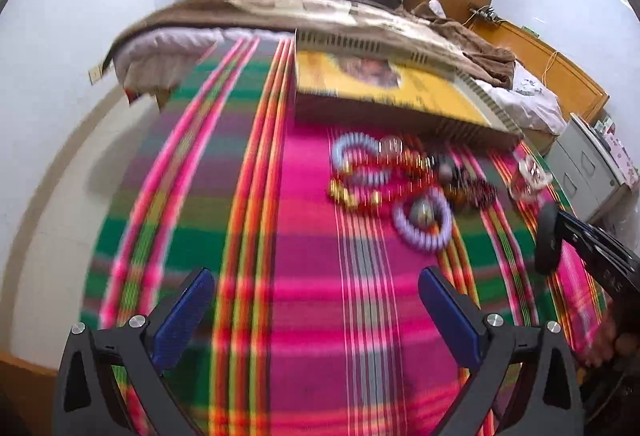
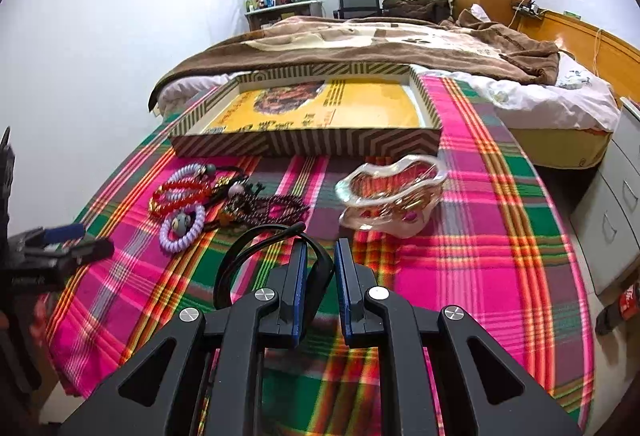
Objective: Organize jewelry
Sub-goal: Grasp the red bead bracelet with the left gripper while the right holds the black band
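Jewelry (image 2: 208, 200) lies heaped on the bright plaid cloth (image 2: 480, 276), just in front of the striped tray (image 2: 304, 144), which is the biggest thing on the cloth and has a yellow printed sheet on its floor. To the right of the heap, well apart from it, stands a wavy glass dish (image 2: 394, 196).

In the heap I can make out a lilac coil bracelet (image 2: 182, 232), red beaded strands (image 2: 176, 196) and a dark beaded string (image 2: 268, 210), all tangled close together. A thin black band (image 2: 240, 256) is separate from them, curving up at the right gripper.

The right gripper (image 2: 320, 276) has its fingers nearly pressed together, and the band loops round the left finger; it looks pinched, though the contact itself is hidden. The left gripper (image 1: 316, 312) hovers over bare cloth short of the heap, fingers spread wide, holding nothing.

What could go wrong: the band seems caught by only a thin edge, so a tilt or a quick swing could let it slide off before it reaches the tray or dish. If the left gripper goes into the tangle, one strand could drag its neighbours along. The glass dish looks light and could be knocked over by a careless pass.

There is dark lettering on the yellow sheet, but it is too blurred to read.
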The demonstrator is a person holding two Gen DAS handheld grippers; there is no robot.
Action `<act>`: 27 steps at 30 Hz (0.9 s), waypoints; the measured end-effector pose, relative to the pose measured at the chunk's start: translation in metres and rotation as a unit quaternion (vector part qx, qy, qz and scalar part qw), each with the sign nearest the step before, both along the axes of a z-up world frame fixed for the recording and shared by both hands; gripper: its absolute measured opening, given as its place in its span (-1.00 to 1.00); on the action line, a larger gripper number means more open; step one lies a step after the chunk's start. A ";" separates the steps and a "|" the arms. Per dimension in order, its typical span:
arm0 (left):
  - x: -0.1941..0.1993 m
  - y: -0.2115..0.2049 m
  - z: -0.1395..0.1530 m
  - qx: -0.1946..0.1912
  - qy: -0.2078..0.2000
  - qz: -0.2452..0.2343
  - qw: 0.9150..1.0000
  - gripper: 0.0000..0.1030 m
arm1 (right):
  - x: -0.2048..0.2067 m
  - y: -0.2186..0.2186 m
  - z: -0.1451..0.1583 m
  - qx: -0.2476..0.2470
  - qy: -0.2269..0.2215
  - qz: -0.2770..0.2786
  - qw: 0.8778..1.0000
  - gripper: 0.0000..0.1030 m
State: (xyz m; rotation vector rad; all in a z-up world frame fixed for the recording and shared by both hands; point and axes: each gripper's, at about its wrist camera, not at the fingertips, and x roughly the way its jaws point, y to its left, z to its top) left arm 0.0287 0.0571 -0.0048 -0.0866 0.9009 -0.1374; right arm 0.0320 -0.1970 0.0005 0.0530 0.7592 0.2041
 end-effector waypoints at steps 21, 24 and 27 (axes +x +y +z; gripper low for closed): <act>0.076 -0.021 -0.016 0.069 0.015 0.001 0.997 0.75 | 0.018 -0.012 -0.006 0.011 0.010 -0.012 1.000 -0.72; 0.081 -0.022 -0.021 0.063 0.024 -0.003 0.998 0.64 | 0.019 -0.012 -0.007 0.014 0.011 -0.013 1.000 -0.72; 0.079 -0.029 -0.021 0.071 0.017 -0.010 0.997 0.36 | 0.021 -0.012 -0.008 0.015 0.013 -0.014 1.000 -0.72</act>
